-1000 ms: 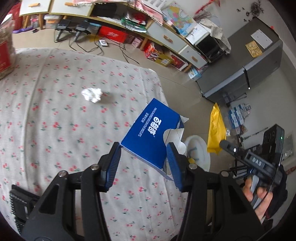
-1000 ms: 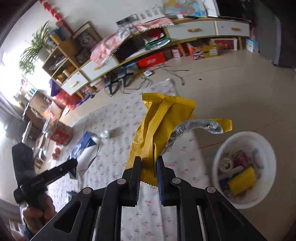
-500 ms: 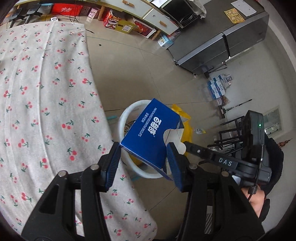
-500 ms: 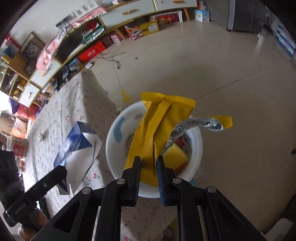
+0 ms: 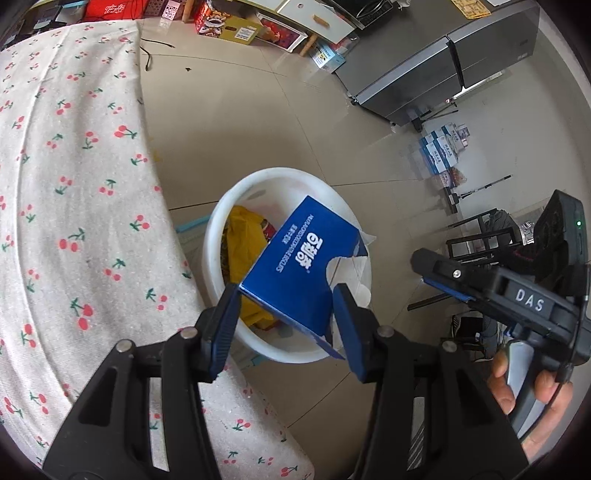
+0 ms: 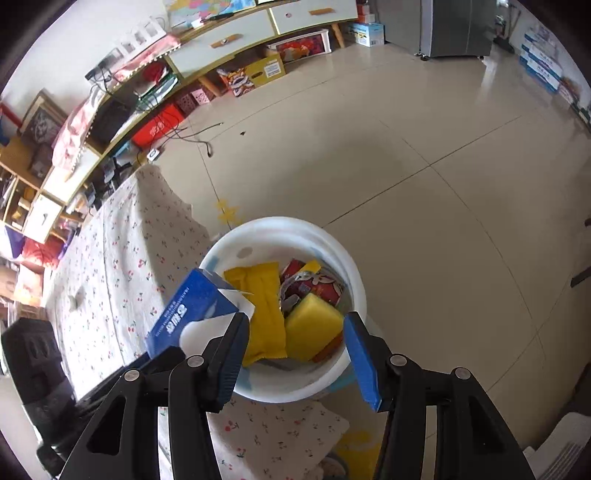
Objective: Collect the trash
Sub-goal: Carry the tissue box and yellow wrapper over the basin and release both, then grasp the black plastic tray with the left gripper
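A white trash bucket (image 5: pixel 214 236) (image 6: pixel 354 273) stands on the floor beside the table. My left gripper (image 5: pixel 286 314) is shut on a torn blue carton (image 5: pixel 299 262) (image 6: pixel 192 310) and holds it over the bucket's mouth. My right gripper (image 6: pixel 295 343) hangs above the bucket with its jaws opening and nothing between them. The yellow wrapper (image 6: pixel 262 306) (image 5: pixel 243 240) lies inside the bucket among a yellow block (image 6: pixel 312 325) and red packaging (image 6: pixel 314 284). In the left wrist view the right gripper's body (image 5: pixel 517 295) shows at the right, held by a hand (image 5: pixel 532 391).
The table with the cherry-print cloth (image 5: pixel 66 184) (image 6: pixel 110 266) borders the bucket on the left. Beige tiled floor (image 6: pixel 443 166) spreads beyond. A grey refrigerator (image 5: pixel 443 62), low cabinets (image 6: pixel 258 29) and boxes line the far walls. A small crumpled scrap (image 6: pixel 75 300) lies on the cloth.
Both grippers swung from over the table to above the bucket. The right gripper's jaws spread and the yellow wrapper dropped into the bucket. The left gripper kept its hold on the blue carton.
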Demonstrator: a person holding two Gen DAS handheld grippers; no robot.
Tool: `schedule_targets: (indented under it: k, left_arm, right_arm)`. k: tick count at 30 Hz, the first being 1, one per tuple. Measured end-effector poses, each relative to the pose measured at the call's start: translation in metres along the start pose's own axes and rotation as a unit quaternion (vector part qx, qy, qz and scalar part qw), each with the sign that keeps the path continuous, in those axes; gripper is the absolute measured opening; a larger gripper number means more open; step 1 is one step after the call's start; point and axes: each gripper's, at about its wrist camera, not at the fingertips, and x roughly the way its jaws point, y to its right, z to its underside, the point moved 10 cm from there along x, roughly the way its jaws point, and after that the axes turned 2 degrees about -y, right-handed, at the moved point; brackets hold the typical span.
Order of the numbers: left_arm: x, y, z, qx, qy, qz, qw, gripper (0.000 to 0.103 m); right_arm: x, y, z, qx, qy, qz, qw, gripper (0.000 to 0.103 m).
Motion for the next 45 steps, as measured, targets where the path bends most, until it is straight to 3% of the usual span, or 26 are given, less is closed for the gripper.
schedule_targets:
  k: [8, 20, 26, 32, 34, 41, 45]
  left_arm:
    - [0.033, 0.012, -0.002, 0.044, -0.029, -0.06, 0.9968, 0.061]
    - [-0.026, -0.028, -0.003, 0.02, 0.002, -0.047, 0.9987, 0.062]
    - [-0.064, -0.052, 0.001, 0.007, 0.024, -0.079, 0.9966, 0.062]
    - [-0.129, -0.109, 0.021, -0.035, 0.035, -0.142, 0.9886, 0.063]
    - [-0.162, -0.134, 0.032, -0.053, 0.045, -0.163, 0.9842, 0.07]
    - [-0.257, -0.225, 0.096, -0.112, 0.082, -0.263, 0.9548, 0.075]
    - [-0.273, -0.26, 0.125, -0.125, 0.07, -0.287, 0.9472, 0.075]
  right_arm:
    - [-0.006, 0.004, -0.014, 0.032, 0.02, -0.015, 0.999, 0.054]
    - [-0.006, -0.028, -0.016, 0.012, 0.022, -0.043, 0.999, 0.054]
    - [-0.003, -0.058, -0.016, -0.011, 0.024, -0.059, 0.998, 0.054]
    - [0.005, -0.113, -0.007, -0.057, 0.001, -0.098, 0.994, 0.054]
    - [0.006, -0.136, -0.002, -0.082, -0.001, -0.112, 0.99, 0.054]
    - [0.002, -0.211, 0.023, -0.16, -0.007, -0.154, 0.975, 0.055]
    - [0.003, -0.248, 0.039, -0.189, -0.019, -0.173, 0.966, 0.056]
